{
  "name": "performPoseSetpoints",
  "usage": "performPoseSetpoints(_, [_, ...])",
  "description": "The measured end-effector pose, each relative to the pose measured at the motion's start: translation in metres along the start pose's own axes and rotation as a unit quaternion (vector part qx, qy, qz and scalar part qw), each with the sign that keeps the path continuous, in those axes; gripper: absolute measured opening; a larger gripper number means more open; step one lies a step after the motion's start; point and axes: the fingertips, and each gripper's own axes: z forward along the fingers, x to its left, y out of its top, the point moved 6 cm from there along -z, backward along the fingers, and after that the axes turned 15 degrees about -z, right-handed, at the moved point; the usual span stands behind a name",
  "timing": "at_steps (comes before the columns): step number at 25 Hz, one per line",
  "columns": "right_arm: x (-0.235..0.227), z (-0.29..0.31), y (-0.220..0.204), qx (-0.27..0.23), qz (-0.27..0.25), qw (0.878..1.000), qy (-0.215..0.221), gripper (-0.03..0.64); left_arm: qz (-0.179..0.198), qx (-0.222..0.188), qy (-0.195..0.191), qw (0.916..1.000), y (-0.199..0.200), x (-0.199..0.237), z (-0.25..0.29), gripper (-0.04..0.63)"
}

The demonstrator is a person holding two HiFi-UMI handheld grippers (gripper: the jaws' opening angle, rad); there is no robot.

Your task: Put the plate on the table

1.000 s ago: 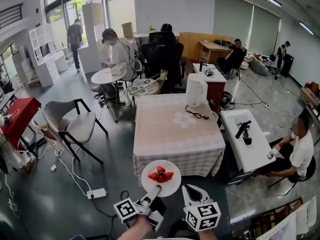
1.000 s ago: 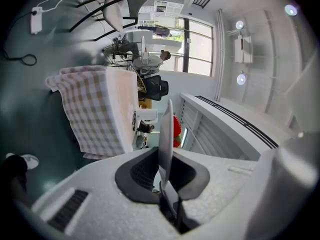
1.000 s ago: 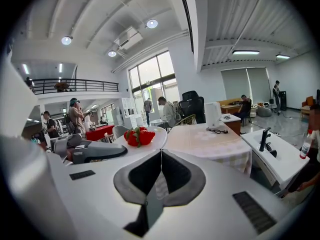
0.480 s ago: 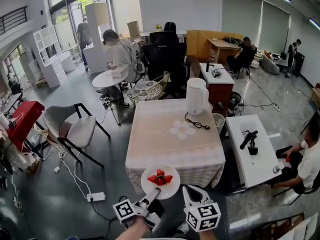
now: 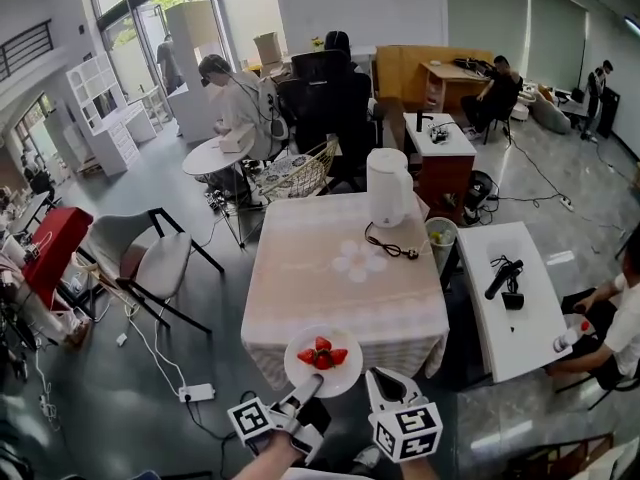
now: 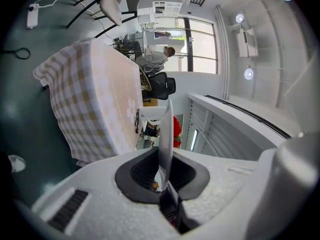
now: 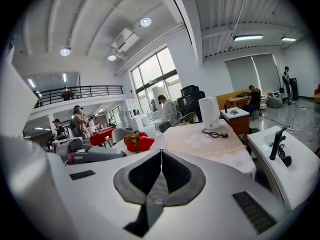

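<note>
A white plate (image 5: 346,373) carrying red strawberries (image 5: 321,352) hangs in the air over the near edge of the table (image 5: 345,268), which has a pale checked cloth. My left gripper (image 5: 305,388) is shut on the plate's near rim. In the left gripper view the plate (image 6: 165,129) shows edge-on, pinched between the jaws of my left gripper (image 6: 163,176), with the table (image 6: 100,99) beyond. My right gripper (image 5: 385,388) is just right of the plate, shut and holding nothing. The right gripper view shows my right gripper (image 7: 161,156), the strawberries (image 7: 138,142) to its left and the table (image 7: 210,139) ahead.
A white kettle (image 5: 388,187) and its cable (image 5: 390,248) are on the table's far half. A white side table (image 5: 510,308) and a seated person (image 5: 615,318) are to the right. A grey chair (image 5: 150,258) and a floor power strip (image 5: 197,392) are to the left.
The view has drifted a little, so the table now sits slightly further left in the picture. The plate stays in the left gripper's hold, and the right gripper stays shut beside it.
</note>
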Motion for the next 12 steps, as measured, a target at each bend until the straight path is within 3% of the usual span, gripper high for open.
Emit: performPoseSetpoints(12, [-0.022,0.024,-0.004,-0.005,0.005,1.000,0.001,0.005,0.004,0.007,0.014,0.9999,0.012,0.008,0.030,0.026])
